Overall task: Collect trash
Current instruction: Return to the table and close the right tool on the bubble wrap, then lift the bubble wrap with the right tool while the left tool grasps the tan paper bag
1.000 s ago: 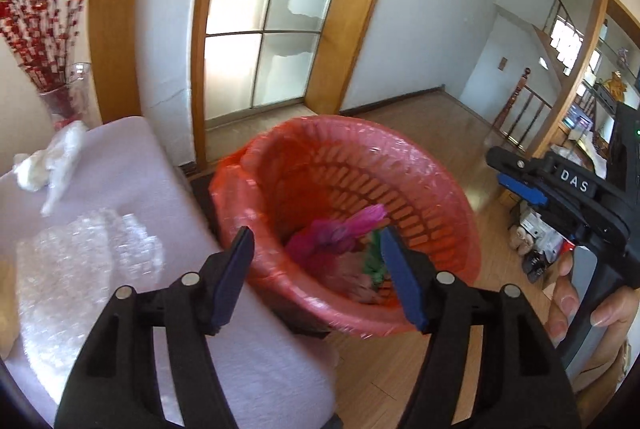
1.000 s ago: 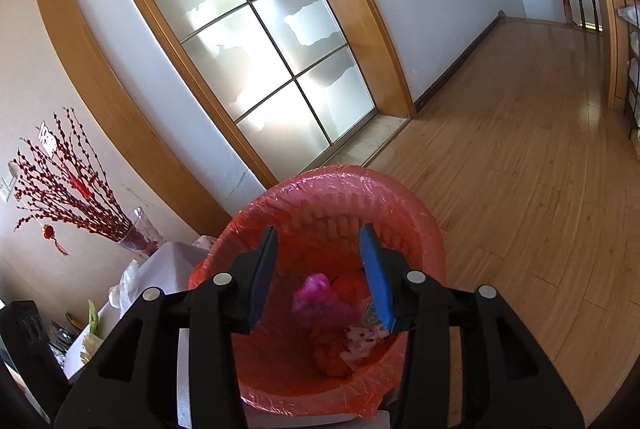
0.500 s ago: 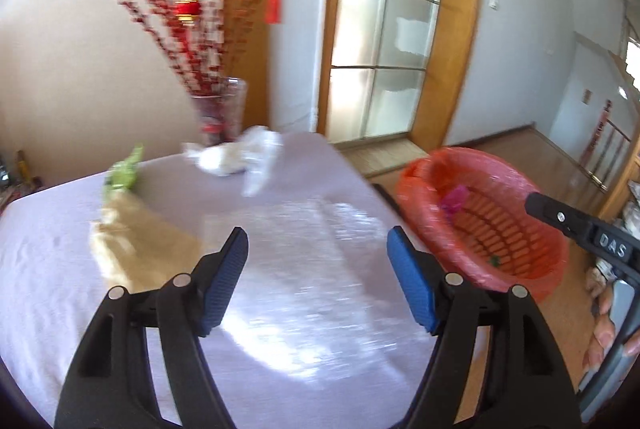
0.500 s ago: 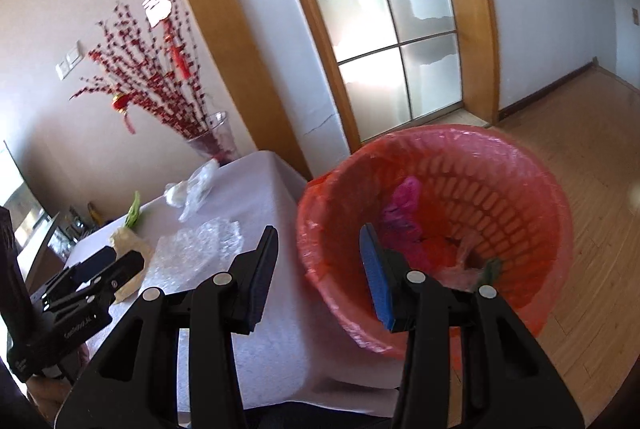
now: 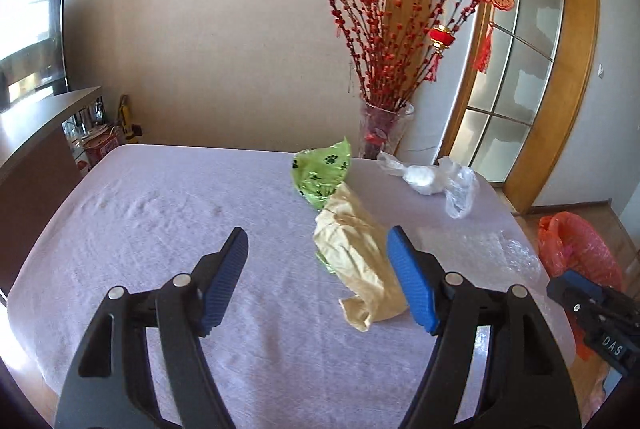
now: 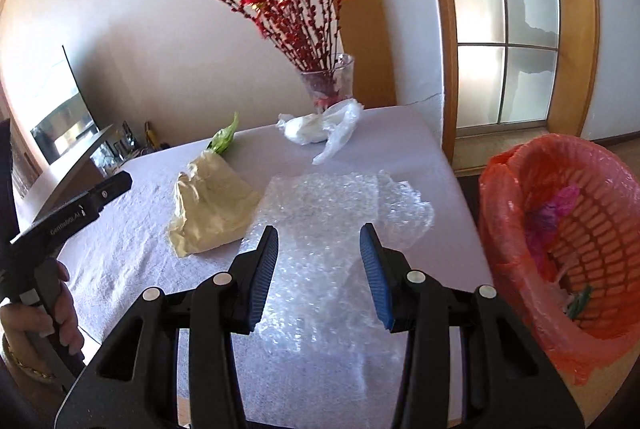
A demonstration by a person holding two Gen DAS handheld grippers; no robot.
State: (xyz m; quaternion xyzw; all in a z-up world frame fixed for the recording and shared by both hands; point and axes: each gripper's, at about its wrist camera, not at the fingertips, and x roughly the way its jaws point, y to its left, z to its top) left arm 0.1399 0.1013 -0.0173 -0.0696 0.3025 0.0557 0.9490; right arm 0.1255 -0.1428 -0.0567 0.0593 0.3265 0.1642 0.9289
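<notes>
Lying on table (image 5: pixel 160 213), tan paper bag (image 5: pixel 356 253) points lengthwise toward vase (image 5: pixel 382 127); left tool (image 5: pixel 316 281), right tool (image 6: pixel 318 269) spread, empty.

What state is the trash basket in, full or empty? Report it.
Partly filled: the basket holds pink and green scraps at its bottom, with most of its lined wall bare.

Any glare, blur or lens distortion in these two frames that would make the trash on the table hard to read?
Left wrist view: strong fisheye bending at the door frame, dark corner vignette, but the tan paper bag is sharp. Right wrist view: sunlight glares off the bubble wrap, washing out its near edge; the red bin stays readable. No motion blur in either view.
</notes>
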